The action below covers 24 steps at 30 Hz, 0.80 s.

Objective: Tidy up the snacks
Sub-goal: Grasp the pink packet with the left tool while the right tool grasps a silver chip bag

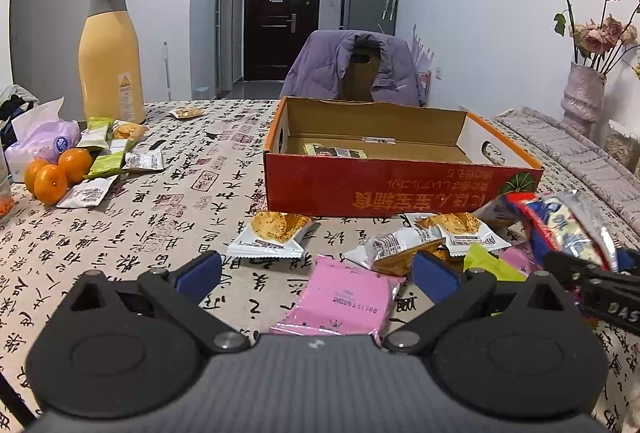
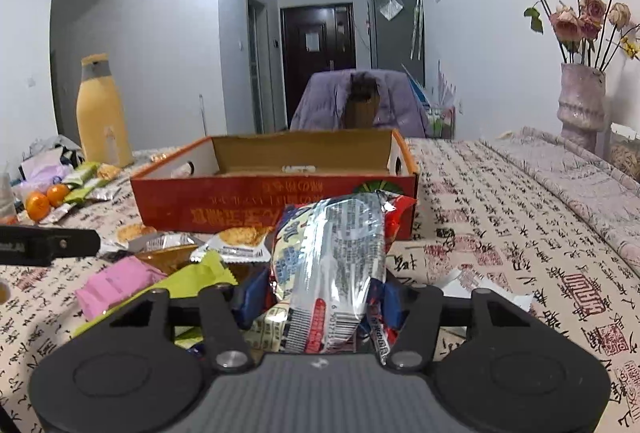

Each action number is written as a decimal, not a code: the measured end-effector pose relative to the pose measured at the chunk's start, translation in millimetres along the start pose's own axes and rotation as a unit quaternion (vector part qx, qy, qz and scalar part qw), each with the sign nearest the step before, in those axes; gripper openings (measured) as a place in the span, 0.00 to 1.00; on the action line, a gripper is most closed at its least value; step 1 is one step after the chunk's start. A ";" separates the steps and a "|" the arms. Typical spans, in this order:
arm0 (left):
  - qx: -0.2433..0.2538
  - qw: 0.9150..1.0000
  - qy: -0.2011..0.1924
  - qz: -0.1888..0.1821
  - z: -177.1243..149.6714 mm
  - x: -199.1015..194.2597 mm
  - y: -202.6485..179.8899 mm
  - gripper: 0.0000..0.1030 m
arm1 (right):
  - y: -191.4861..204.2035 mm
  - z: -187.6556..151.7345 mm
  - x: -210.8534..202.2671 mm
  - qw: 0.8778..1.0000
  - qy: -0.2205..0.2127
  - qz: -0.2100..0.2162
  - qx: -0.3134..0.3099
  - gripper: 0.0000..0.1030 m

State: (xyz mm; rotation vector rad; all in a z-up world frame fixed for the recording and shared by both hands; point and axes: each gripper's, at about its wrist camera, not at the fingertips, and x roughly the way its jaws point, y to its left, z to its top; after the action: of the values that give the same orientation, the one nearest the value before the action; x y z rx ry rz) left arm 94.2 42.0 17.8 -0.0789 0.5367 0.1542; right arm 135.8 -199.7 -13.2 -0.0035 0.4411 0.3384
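Right gripper clamped on silver packet — bound for box; left gripper wide, waiting over pink packet.

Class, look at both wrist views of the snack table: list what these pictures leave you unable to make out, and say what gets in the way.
- Box contents, right wrist view: the red front wall hides the floor.
- Dark packet inside the box, left wrist view: label too small to read.
- Right tool pads: the big foil snack bag covers them.
- Pink packet front, left wrist view: only its back shows.
- Left edge of both views: clutter cut off.
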 end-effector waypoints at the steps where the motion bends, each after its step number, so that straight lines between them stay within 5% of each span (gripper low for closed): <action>1: 0.000 1.000 0.001 0.002 0.3 0.3 -0.7 1.00 | -2.6 0.3 -2.6 1.000 -0.004 0.003 0.003 0.53; 13: 0.011 1.000 0.015 0.009 0.5 8.6 -0.2 1.00 | -24.5 -2.7 -28.3 0.998 -0.047 0.016 0.027 0.52; 24: 0.044 0.997 0.057 0.001 -10.1 31.7 -9.9 1.00 | -24.8 -4.2 -22.9 0.999 -0.040 0.007 0.028 0.52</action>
State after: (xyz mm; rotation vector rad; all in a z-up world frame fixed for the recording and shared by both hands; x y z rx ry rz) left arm 117.7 35.1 -6.8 -0.0020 0.6558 0.1279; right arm 122.5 -230.7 -9.2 0.0679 0.3717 0.3390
